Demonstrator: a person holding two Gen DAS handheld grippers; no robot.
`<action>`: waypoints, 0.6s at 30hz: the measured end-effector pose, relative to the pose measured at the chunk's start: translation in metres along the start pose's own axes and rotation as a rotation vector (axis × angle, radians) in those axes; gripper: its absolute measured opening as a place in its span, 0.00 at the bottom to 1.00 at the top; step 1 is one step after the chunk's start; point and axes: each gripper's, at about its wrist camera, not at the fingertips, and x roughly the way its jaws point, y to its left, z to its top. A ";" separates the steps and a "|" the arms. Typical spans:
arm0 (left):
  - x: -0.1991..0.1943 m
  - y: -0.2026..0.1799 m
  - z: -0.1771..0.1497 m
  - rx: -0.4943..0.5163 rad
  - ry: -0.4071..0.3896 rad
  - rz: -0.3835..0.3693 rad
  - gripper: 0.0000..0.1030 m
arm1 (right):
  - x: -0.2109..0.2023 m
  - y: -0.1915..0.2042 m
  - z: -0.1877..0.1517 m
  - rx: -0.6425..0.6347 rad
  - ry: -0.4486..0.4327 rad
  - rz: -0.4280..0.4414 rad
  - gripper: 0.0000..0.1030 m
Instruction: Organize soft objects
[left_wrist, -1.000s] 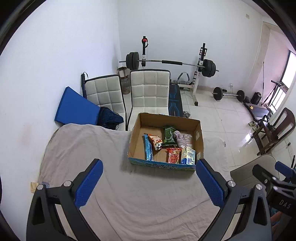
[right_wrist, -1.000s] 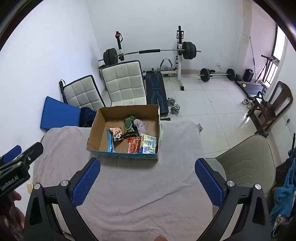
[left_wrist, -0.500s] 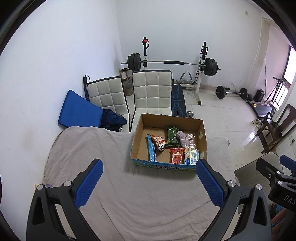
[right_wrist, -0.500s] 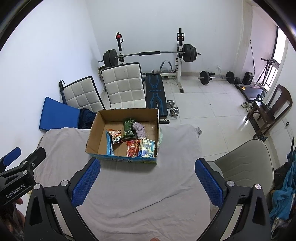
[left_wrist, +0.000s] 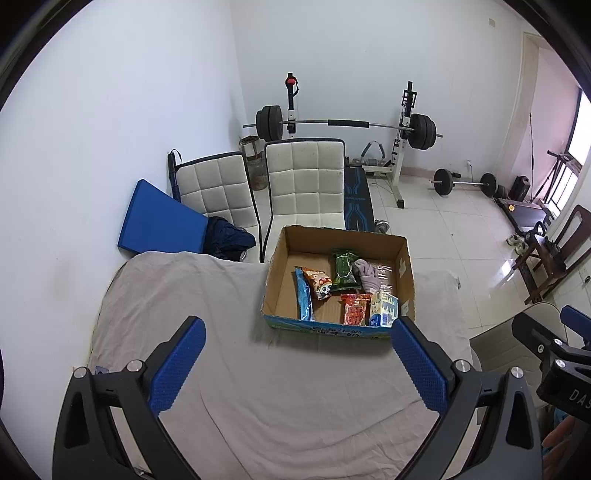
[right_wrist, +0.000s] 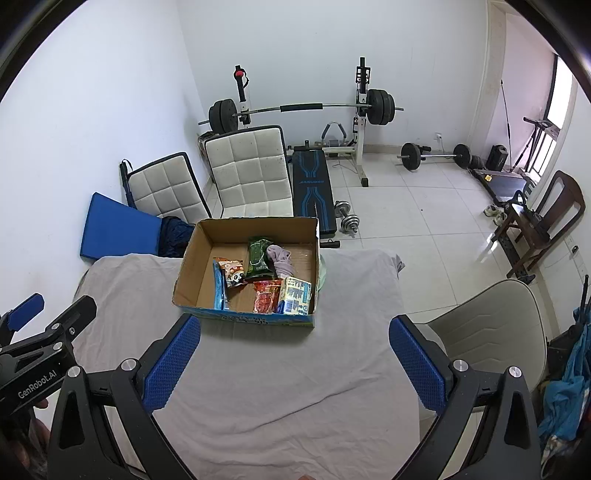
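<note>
An open cardboard box (left_wrist: 403, 266) (right_wrist: 192, 258) sits at the far edge of a table covered with a grey cloth (left_wrist: 229, 369) (right_wrist: 280, 376). In it lie a green packet (left_wrist: 344, 274) (right_wrist: 259, 257), a snack bag with a panda (left_wrist: 318, 283) (right_wrist: 232, 272), a blue packet (left_wrist: 303, 294), a red packet (left_wrist: 354, 309) (right_wrist: 266, 296), a tissue pack (left_wrist: 384, 309) (right_wrist: 294, 295) and a grey cloth bundle (left_wrist: 365, 274) (right_wrist: 280, 258). My left gripper (left_wrist: 295, 360) and right gripper (right_wrist: 295, 356) are open and empty, high above the table, short of the box.
Two white padded chairs (left_wrist: 306, 181) and a blue mat (left_wrist: 159, 221) stand behind the table. A barbell rack (left_wrist: 347, 125) and bench are at the back wall. A beige chair (right_wrist: 487, 325) stands right of the table, a wooden chair (right_wrist: 546, 218) farther right.
Both grippers have drawn back and up a little, so the box sits lower and smaller in the views. Both stay open and empty.
</note>
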 end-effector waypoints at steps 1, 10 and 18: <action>0.001 0.000 0.000 0.004 0.002 0.000 1.00 | 0.000 0.001 0.000 -0.003 -0.001 -0.001 1.00; -0.002 0.000 0.000 -0.003 -0.008 0.003 1.00 | -0.002 0.000 -0.002 -0.003 -0.007 0.003 1.00; -0.003 -0.001 0.000 -0.002 -0.004 0.003 1.00 | -0.007 0.001 -0.004 -0.006 -0.011 -0.005 1.00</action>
